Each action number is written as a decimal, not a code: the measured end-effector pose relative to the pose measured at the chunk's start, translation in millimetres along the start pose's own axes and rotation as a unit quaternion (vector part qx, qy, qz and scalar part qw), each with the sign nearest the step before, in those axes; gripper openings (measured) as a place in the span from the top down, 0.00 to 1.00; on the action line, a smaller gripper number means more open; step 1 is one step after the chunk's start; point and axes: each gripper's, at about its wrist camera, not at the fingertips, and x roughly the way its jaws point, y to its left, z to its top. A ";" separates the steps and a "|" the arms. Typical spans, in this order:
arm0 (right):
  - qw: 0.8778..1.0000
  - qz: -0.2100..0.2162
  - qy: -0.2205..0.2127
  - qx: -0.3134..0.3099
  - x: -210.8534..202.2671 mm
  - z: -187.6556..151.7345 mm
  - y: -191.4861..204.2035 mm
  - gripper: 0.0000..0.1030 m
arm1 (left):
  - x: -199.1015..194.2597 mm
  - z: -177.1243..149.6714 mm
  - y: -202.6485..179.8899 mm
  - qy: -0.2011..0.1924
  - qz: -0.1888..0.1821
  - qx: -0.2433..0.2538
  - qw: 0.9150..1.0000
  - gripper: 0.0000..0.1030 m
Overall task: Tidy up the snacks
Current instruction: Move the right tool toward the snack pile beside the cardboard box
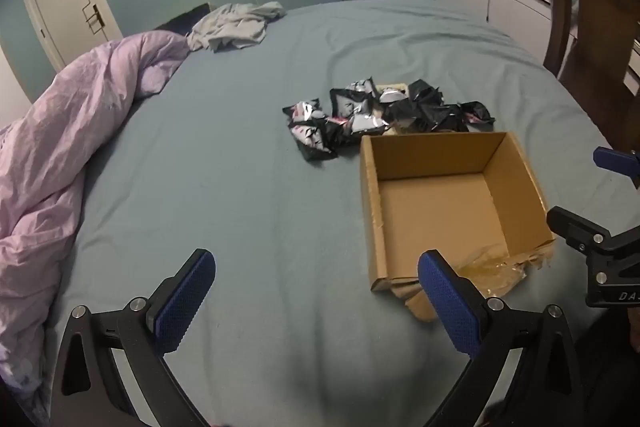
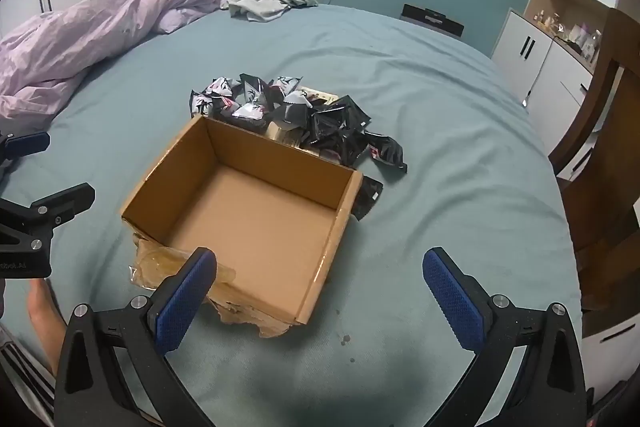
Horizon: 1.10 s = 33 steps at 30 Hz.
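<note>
Both grippers hover low over the near edge of the bed [image 1: 248, 155], fingers spread wide and holding nothing. The empty cardboard box [image 2: 256, 211] lies straight ahead of the right gripper [image 2: 320, 291] and to the right of the left gripper [image 1: 316, 295]. The pile of snack packets [image 2: 296, 115] rests on the sheet just beyond the box's far wall, touching it. The pile's long axis runs roughly along that wall. The right gripper appears nearer and must reach over the box.
</note>
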 end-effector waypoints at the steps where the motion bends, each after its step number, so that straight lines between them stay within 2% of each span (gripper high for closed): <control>1: 1.000 0.001 0.000 0.001 -0.4 0.9 -1.8 0.00 | 0.1 0.4 -1.4 -0.002 -0.002 0.003 1.000 0.00; 10: 1.000 0.006 0.000 0.007 -1.3 2.4 -4.9 0.00 | -8.0 3.5 -10.2 -0.015 -0.035 0.003 0.999 0.00; 19: 1.000 0.025 0.006 0.017 -0.6 6.9 -12.2 0.00 | -3.9 2.4 -17.3 0.002 -0.065 0.007 0.998 0.00; 22: 1.000 0.011 0.006 0.008 0.5 9.5 -13.5 0.00 | -4.2 1.5 -19.5 0.001 -0.068 0.010 0.998 0.00; 26: 1.000 -0.002 -0.004 -0.008 -0.2 15.3 -11.3 0.00 | -3.4 0.3 -20.2 -0.002 -0.051 0.011 0.999 0.00; 29: 1.000 -0.012 -0.017 -0.012 0.8 19.3 -12.7 0.00 | -0.4 4.6 -20.2 -0.010 -0.022 0.012 1.000 0.00; 31: 0.997 -0.046 -0.056 -0.012 -3.0 21.3 -15.9 0.00 | 0.9 7.4 -18.0 -0.016 0.003 0.007 1.000 0.00; 33: 0.994 -0.066 -0.092 -0.011 -6.9 22.3 -19.7 0.00 | 0.1 9.1 -13.1 -0.027 0.012 -0.001 1.000 0.00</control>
